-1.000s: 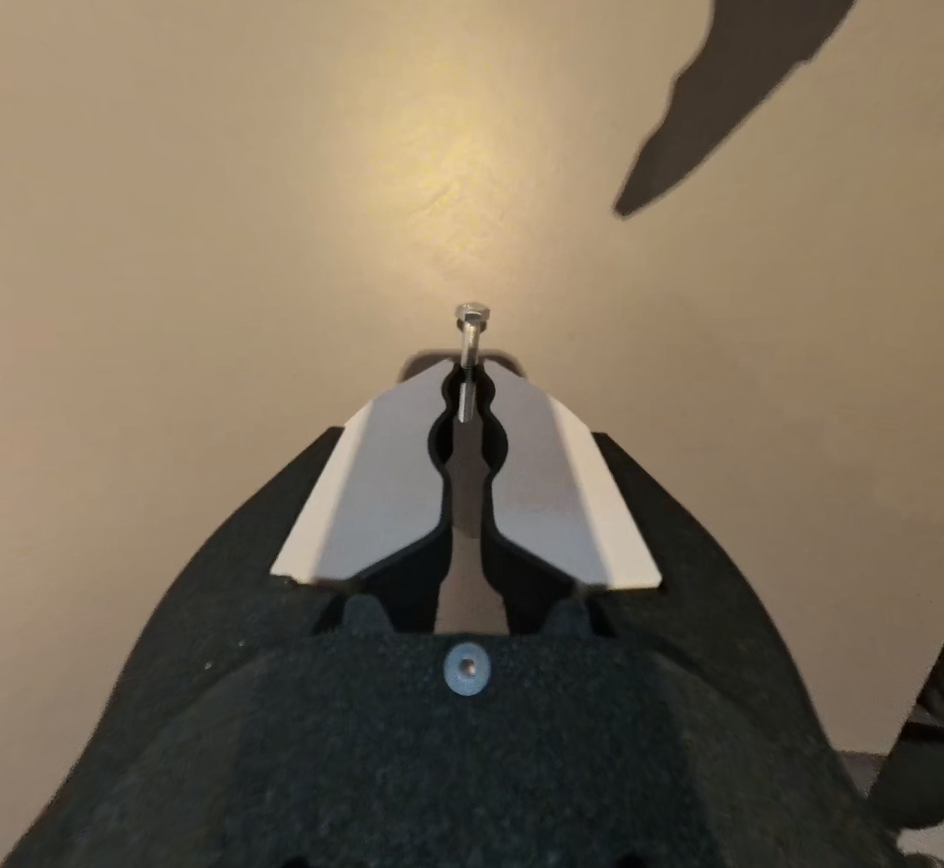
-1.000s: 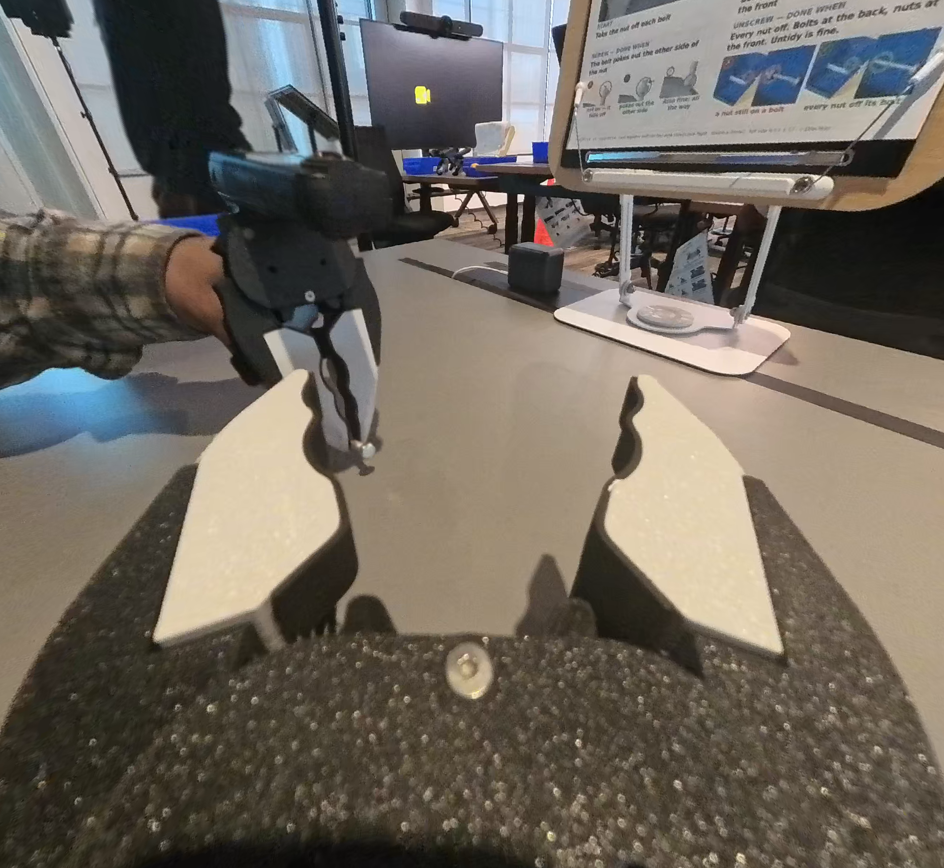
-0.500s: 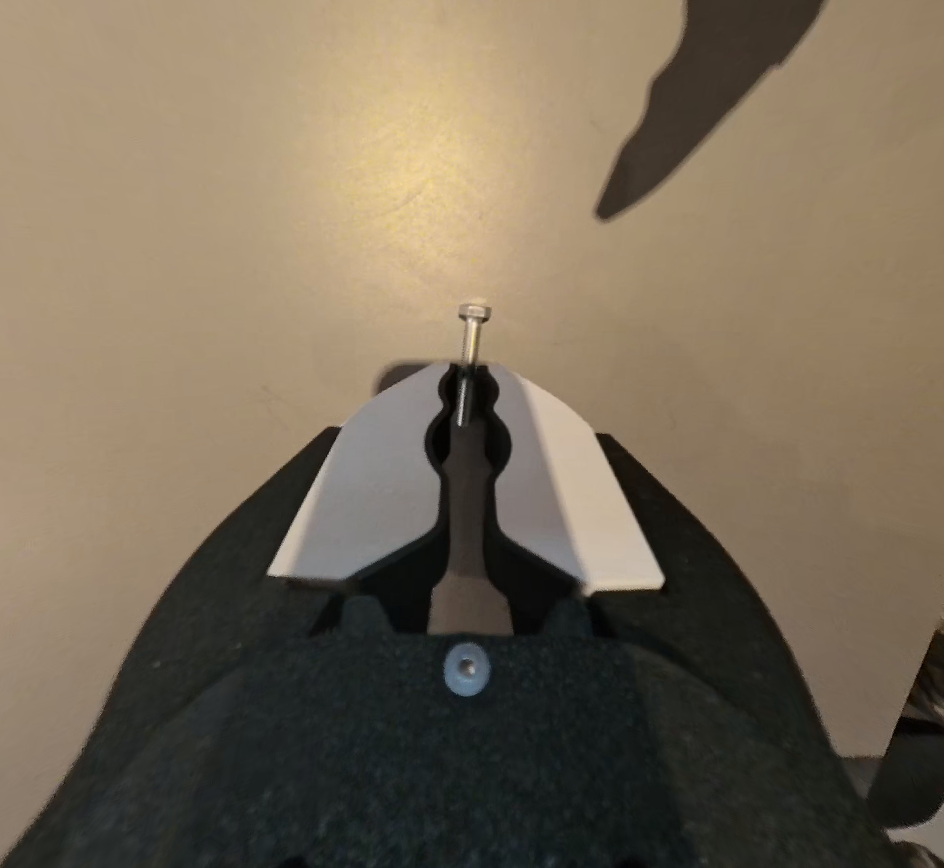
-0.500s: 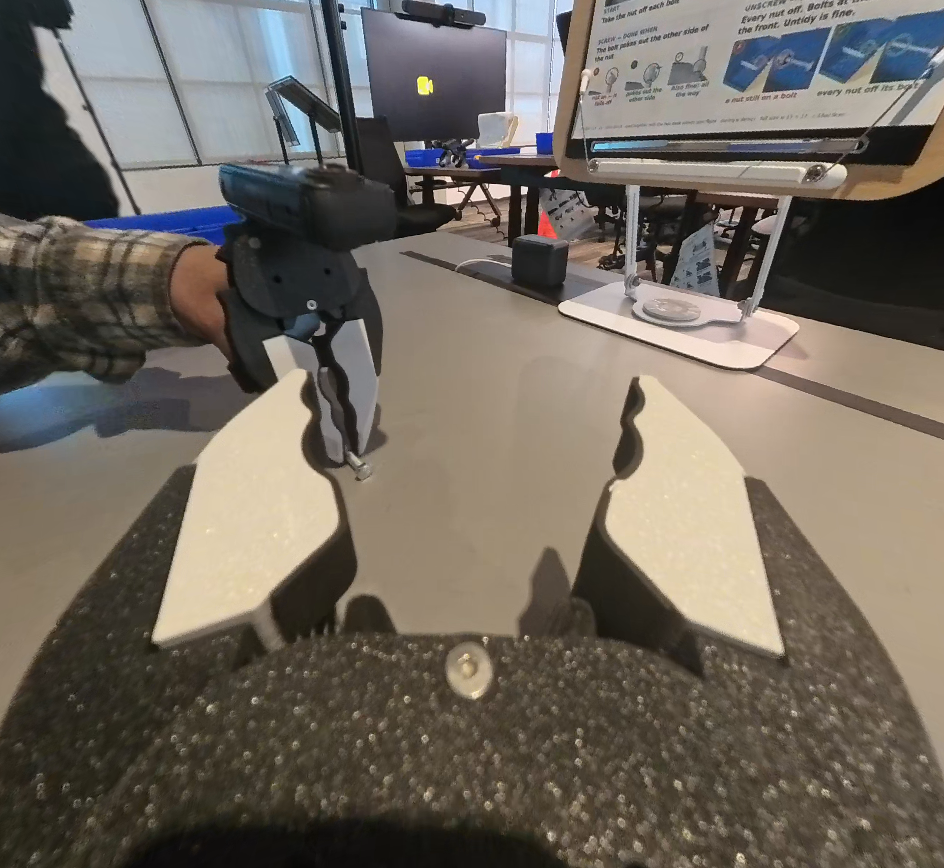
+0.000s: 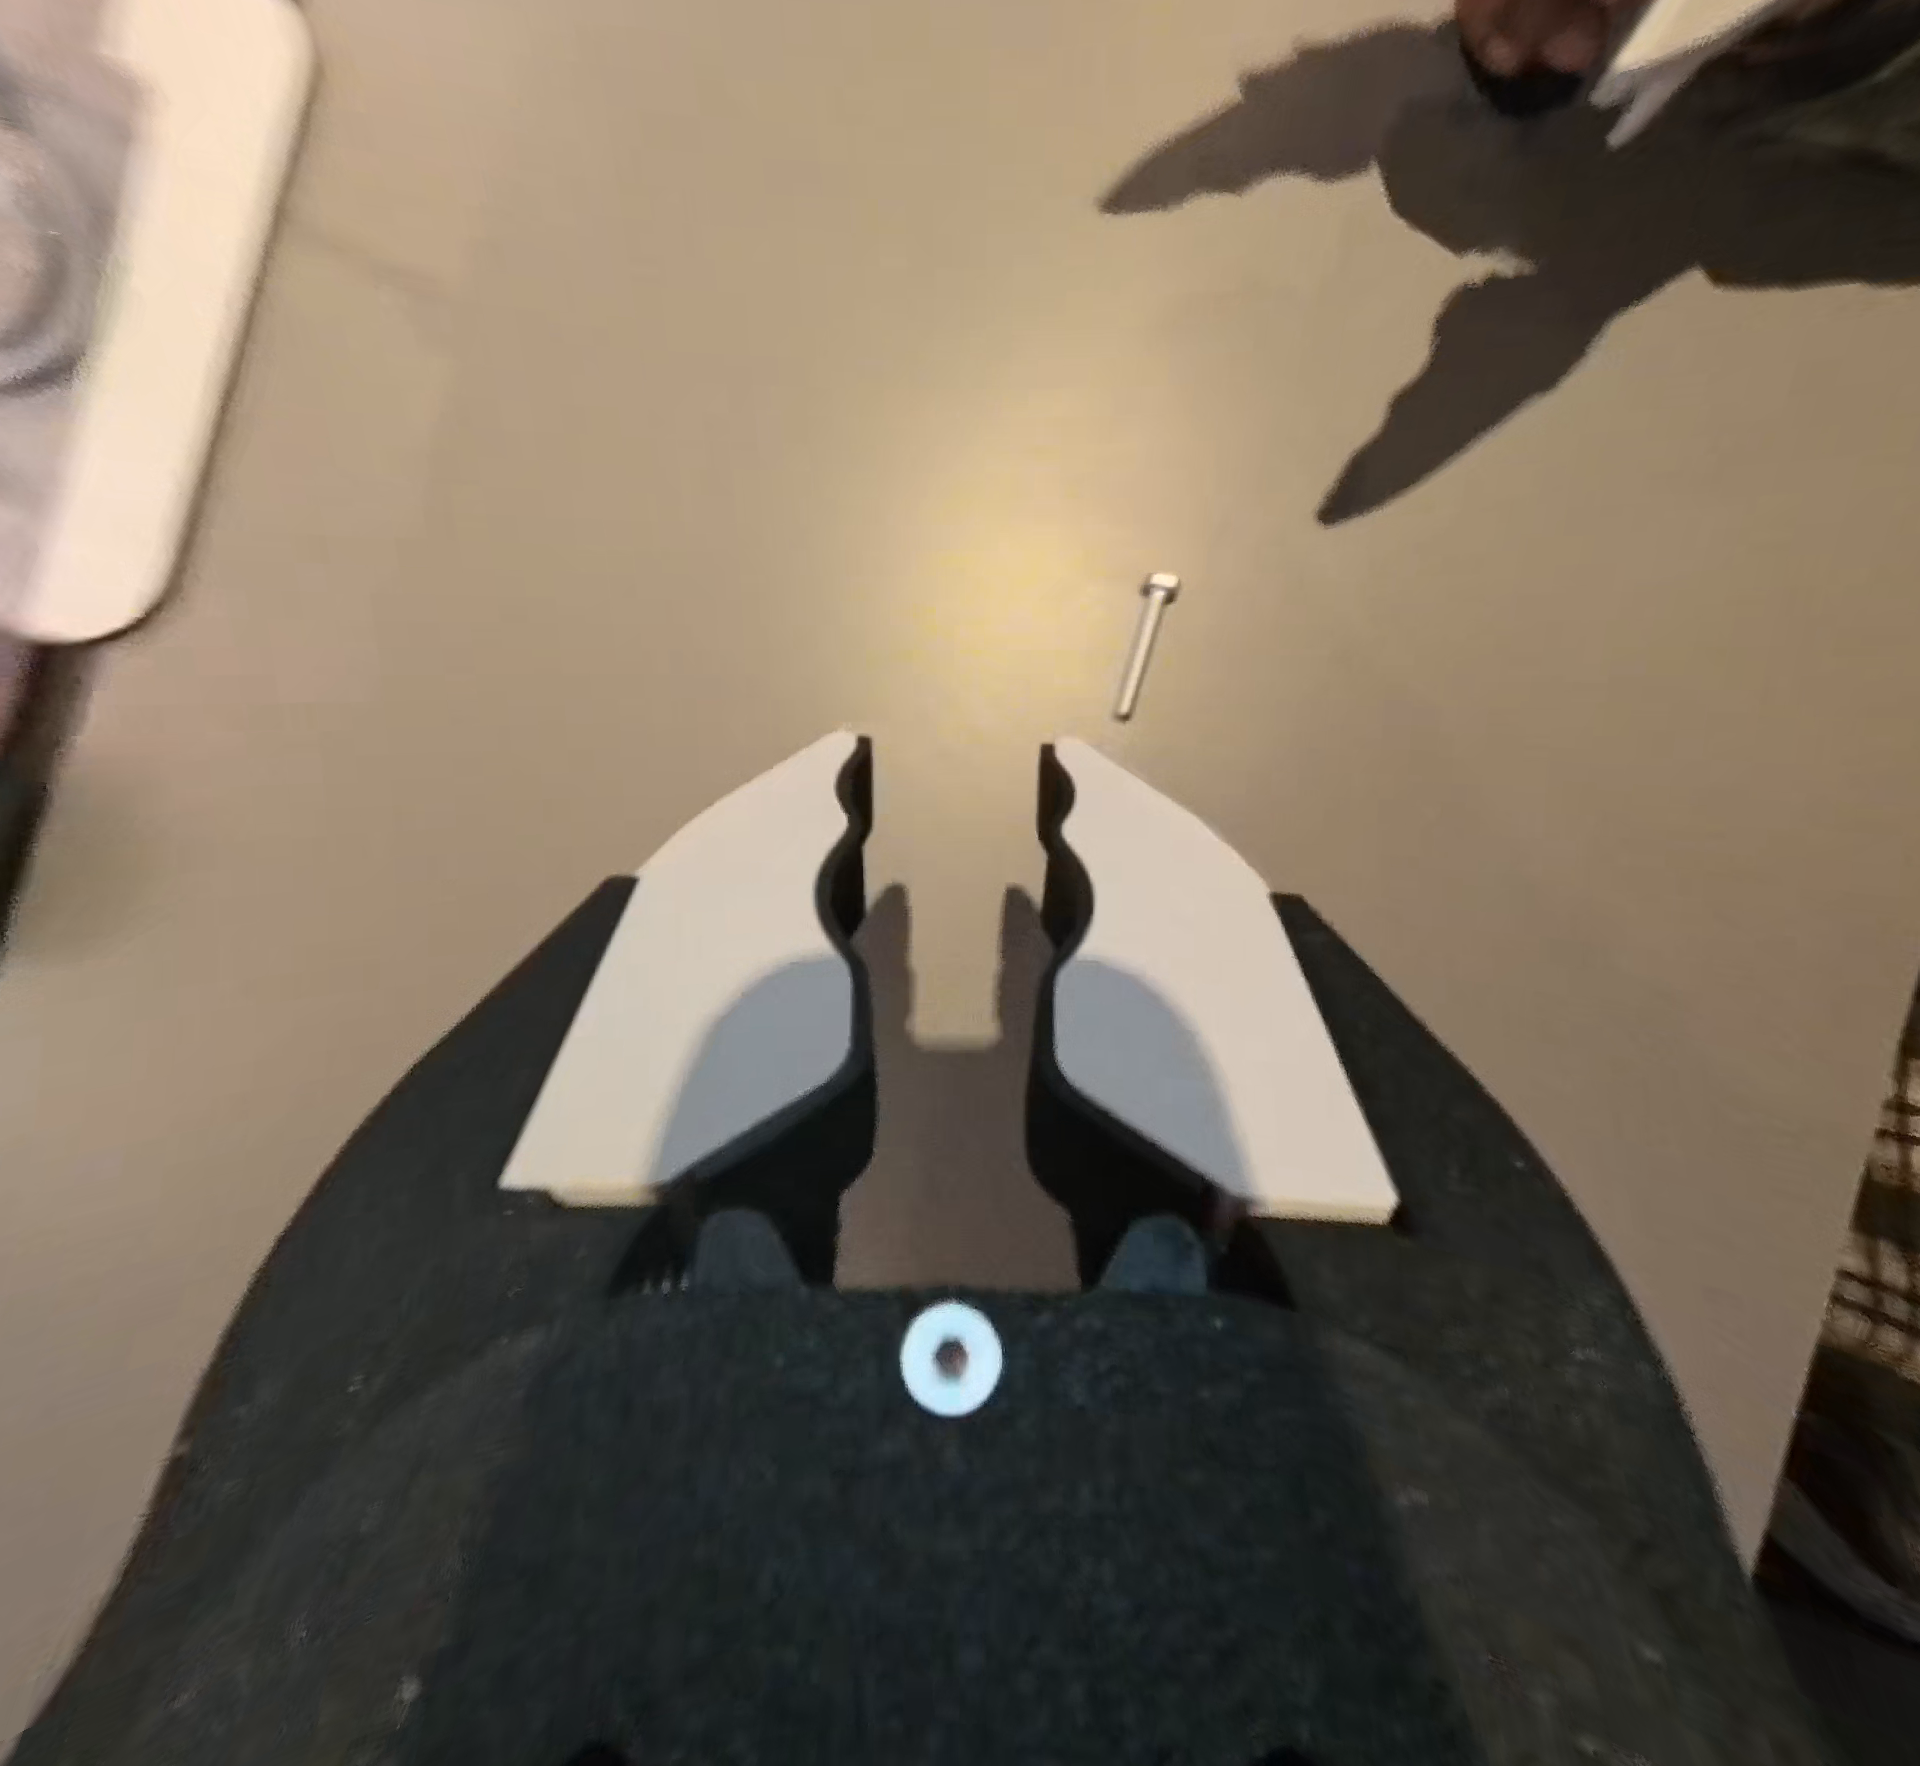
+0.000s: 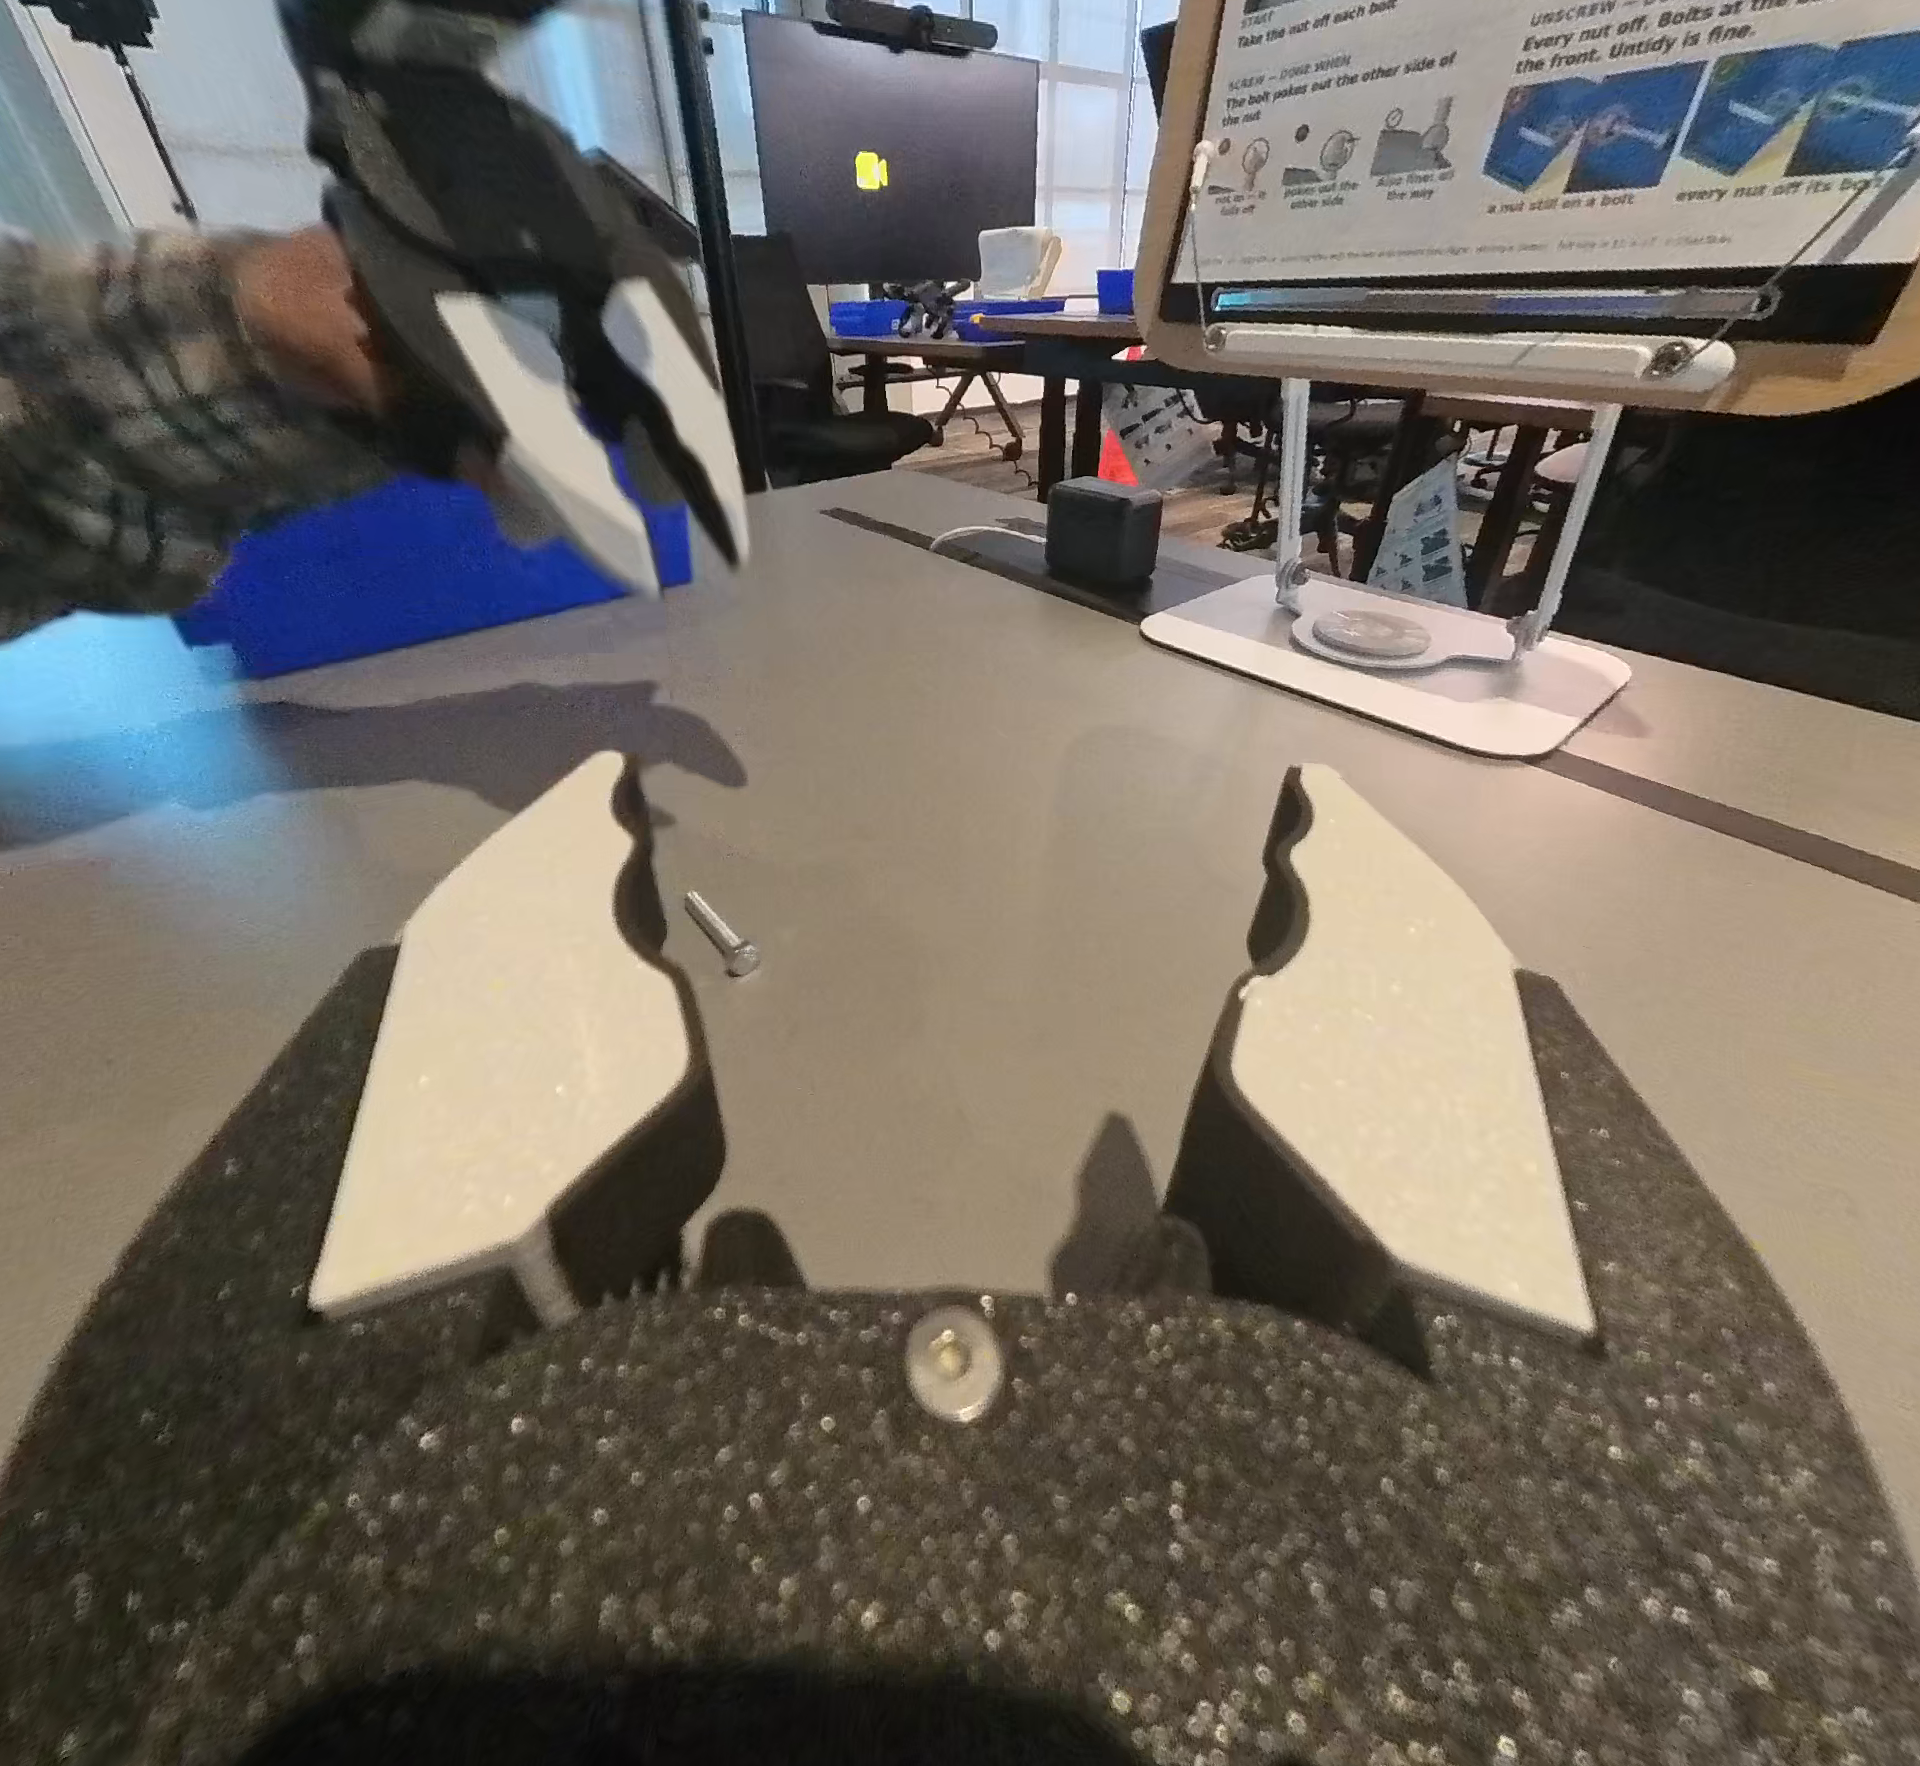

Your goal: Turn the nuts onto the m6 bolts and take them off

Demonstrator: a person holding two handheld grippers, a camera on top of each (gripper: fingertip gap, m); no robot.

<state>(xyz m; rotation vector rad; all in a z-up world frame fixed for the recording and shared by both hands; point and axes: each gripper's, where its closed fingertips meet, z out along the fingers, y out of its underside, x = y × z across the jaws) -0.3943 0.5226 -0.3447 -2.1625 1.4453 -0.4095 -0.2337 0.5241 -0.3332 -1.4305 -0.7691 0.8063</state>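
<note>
A silver bolt (image 5: pixel 1143 646) lies flat on the grey table (image 5: pixel 623 366), just ahead and right of my left gripper (image 5: pixel 956 748). That gripper is open and empty, raised above the table. In the right wrist view the same bolt (image 6: pixel 722 935) lies on the table close to my right gripper's left fingertip (image 6: pixel 582 843). My right gripper (image 6: pixel 961 781) is wide open and empty, low over the table. The left gripper (image 6: pixel 686 532) shows there at upper left, lifted, with its fingers apart. No nut is in view.
A white stand base (image 6: pixel 1392 667) holding a tablet (image 6: pixel 1538 85) stands at the right rear; it also shows blurred in the left wrist view (image 5: pixel 114 293). A blue bin (image 6: pixel 416 563) sits at the left. A small black cube (image 6: pixel 1101 527) is on the table's rear strip.
My left gripper held the bolt upright on the table, then opened and lifted away. The bolt now lies flat on the table. My right gripper stayed wide open.
</note>
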